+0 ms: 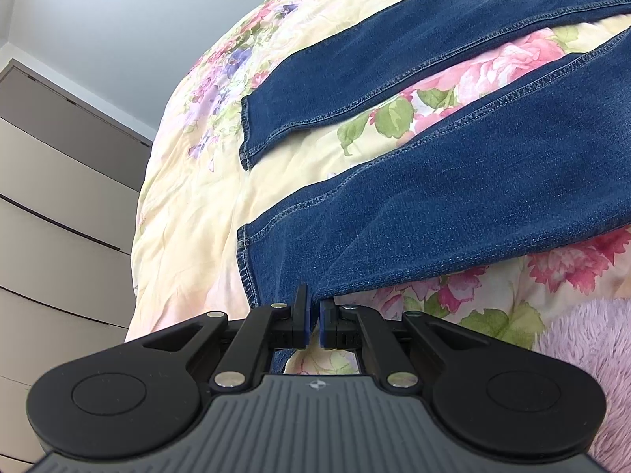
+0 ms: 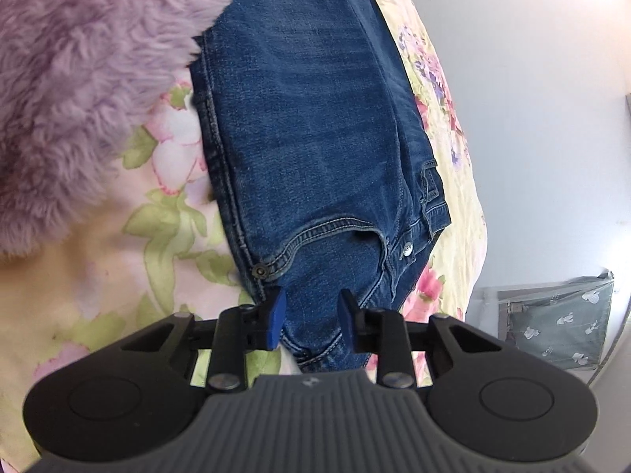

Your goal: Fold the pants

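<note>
**Reader:** Where are the pants?

**Describer:** A pair of dark blue denim pants [image 1: 453,205] lies spread on a bed covered by a pale yellow floral quilt [image 1: 189,213]. In the left wrist view the two legs run side by side with a strip of quilt between them, hems toward the left. In the right wrist view the waist end shows, with a front pocket, a rivet and a metal button [image 2: 407,251].

**Reader:** What is the left gripper doing?

**Describer:** The left gripper [image 1: 314,325] is clamped on the near leg's lower edge, just beside its hem. Its blue pads are almost together with a fold of denim pinched between them.

**Reader:** And the right one?

**Describer:** The right gripper [image 2: 311,321] sits at the waistband. Its jaws stand apart, with the waistband's corner lying between the blue pads [image 2: 277,315]; the pads do not press on it.

**Reader:** What else is around?

**Describer:** A fluffy lilac blanket [image 2: 79,79] lies on the quilt beside the pants, overlapping one edge of the denim. Past the bed stand a beige chest of drawers [image 1: 59,197] and a plain pale wall [image 1: 118,19]
</note>
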Demonstrator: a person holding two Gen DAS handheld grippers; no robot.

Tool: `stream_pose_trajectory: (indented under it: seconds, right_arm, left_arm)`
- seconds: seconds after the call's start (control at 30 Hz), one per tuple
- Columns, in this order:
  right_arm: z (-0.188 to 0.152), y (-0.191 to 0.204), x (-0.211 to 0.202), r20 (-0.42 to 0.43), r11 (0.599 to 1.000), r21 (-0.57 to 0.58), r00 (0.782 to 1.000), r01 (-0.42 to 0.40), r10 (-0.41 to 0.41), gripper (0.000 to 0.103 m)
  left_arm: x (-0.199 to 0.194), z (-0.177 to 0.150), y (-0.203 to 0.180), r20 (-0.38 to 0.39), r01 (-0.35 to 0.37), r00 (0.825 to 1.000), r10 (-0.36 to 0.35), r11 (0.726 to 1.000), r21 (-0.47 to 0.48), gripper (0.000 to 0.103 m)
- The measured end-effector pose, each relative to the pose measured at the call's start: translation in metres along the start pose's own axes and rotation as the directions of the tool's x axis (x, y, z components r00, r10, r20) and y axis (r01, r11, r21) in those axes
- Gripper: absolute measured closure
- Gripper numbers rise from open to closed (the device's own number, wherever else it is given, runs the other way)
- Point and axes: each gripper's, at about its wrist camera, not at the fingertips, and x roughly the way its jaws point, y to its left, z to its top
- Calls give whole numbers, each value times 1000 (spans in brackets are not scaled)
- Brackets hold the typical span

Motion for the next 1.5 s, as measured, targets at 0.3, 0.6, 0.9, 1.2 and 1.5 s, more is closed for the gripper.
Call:
stream_pose_trajectory:
  seconds: [0.3,0.6,0.9,1.2,1.5]
  right_arm:
    - [3,22,3,26,996,-91,1000,-6,9,72]
    - [16,15,13,5,998,-53,999,45,-45,91]
    - [34,-52,-15,38,962,218,984,163,-175,94]
    - [63,-131,4,2,887,422,979,186,-206,95]
    - [112,-219,90,-63,819,539,979,197,-194,95]
  left_arm:
    - [2,-2,-2,-8,2,1000,-2,1000,-7,99]
    - [-1,-6,1,7,10,1000,-9,998,-56,99]
    - [-7,0,16,53,-3,999,11,991,-136,99]
    - [-6,54,49,69,-47,996,63,977,-207,100]
    - [46,154,63,37,-118,991,126,977,-179,100]
